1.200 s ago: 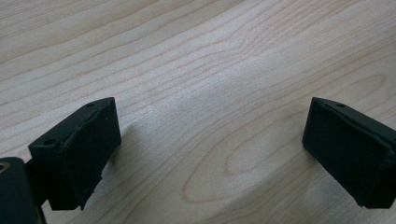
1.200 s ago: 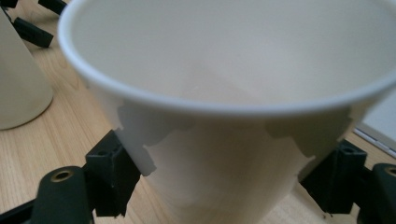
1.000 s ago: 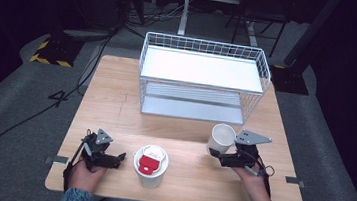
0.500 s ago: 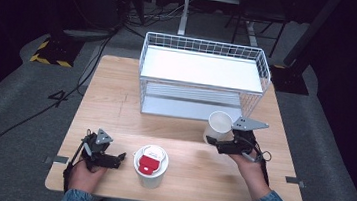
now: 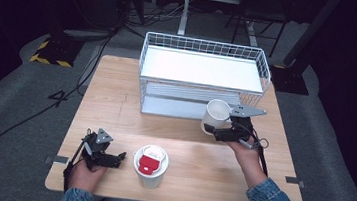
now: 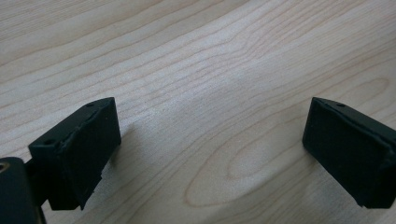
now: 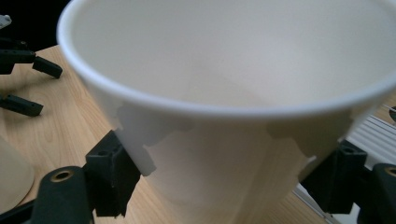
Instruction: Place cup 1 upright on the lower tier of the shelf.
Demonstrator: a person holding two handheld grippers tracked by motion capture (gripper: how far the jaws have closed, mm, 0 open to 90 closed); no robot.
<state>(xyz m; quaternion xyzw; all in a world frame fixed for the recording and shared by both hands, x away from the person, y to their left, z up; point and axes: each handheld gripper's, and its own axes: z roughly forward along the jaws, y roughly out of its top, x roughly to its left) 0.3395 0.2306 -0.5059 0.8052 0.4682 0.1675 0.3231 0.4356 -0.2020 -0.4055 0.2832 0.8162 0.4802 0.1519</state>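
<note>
Your right tongs (image 5: pixel 212 129) are pinching the white paper cup (image 5: pixel 215 115) by its lower wall, holding it up off the tabletop (image 5: pixel 116 104), right in front of the wire basket rack (image 5: pixel 201 75). Your left tongs (image 5: pixel 119 159) are spread wide with nothing between them, low over bare wood, just beside the second cup (image 5: pixel 150 165) with the red thing inside.
</note>
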